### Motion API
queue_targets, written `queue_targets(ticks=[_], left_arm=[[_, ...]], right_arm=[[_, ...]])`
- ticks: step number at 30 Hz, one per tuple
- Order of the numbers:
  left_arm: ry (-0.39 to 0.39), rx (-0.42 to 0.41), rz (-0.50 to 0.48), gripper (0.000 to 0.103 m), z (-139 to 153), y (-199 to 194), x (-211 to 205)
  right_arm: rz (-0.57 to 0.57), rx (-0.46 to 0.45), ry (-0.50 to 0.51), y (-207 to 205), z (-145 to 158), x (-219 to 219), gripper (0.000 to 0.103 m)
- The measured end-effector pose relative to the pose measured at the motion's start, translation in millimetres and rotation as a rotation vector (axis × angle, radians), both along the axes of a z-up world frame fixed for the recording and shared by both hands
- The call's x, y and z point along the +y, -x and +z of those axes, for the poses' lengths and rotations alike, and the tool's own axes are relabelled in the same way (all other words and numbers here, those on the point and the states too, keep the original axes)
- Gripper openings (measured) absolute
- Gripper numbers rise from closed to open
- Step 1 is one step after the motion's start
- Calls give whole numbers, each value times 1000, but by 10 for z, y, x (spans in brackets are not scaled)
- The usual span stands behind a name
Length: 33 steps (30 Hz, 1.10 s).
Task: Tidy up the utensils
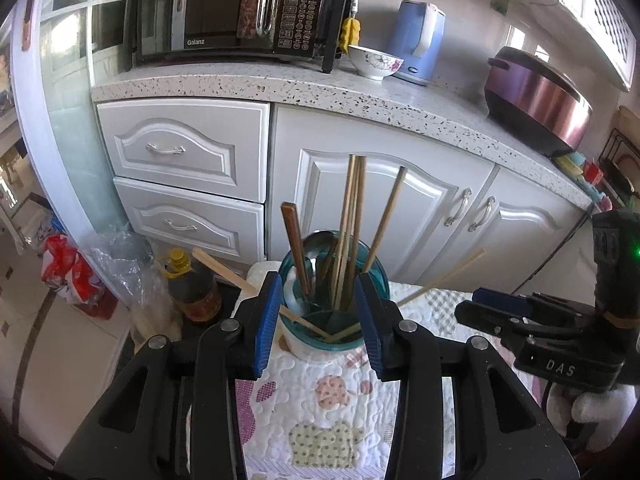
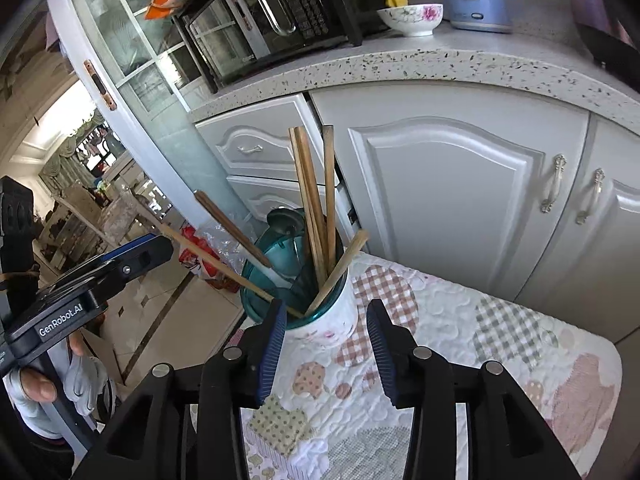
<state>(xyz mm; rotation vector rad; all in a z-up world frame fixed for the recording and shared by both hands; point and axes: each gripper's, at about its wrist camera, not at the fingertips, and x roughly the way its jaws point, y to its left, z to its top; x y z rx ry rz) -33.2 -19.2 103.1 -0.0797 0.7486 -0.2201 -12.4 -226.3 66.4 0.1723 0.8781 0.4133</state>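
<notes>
From the left wrist, the left gripper (image 1: 318, 320) stands with its blue pads spread wide either side of the white ceramic holder with a teal glass rim (image 1: 334, 332), released, nothing pinched; it reads as lined up on the holder, not gripping it. Inside that holder stand the tan wooden chopsticks (image 1: 352, 216), a dark brown wooden handle (image 1: 295, 246) and a steel spoon (image 1: 320, 248), upright because the holder's wall props them. One pale chopstick (image 1: 440, 278) lies slanted across the rim, likely just dropped in. The right gripper (image 1: 496, 308) sits off to the holder's right. Over to the right wrist: the right gripper (image 2: 326, 338) is also unclenched and empty, its pads straddling the holder (image 2: 332, 312) on the pastel quilted cloth (image 2: 480, 320). Sorting looks nearly finished.
</notes>
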Motion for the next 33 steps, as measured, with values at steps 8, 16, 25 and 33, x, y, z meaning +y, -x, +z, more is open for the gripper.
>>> queue_targets(ticks=[8,16,25,33], left_arm=[[-26,-29,10,37,47,199,-116],[-41,-40,37,37,61,321,-149],[-62,-65,75,37,56,399,-147],[-79,-62,102,37,20,401,-122]], right_arm=[[-22,-57,30,200,90,125,41],[-45,-97,77,289,171,252,46],[-77,-122,101,355,203,254,59],[-76,-113,113,351,181,293,60]])
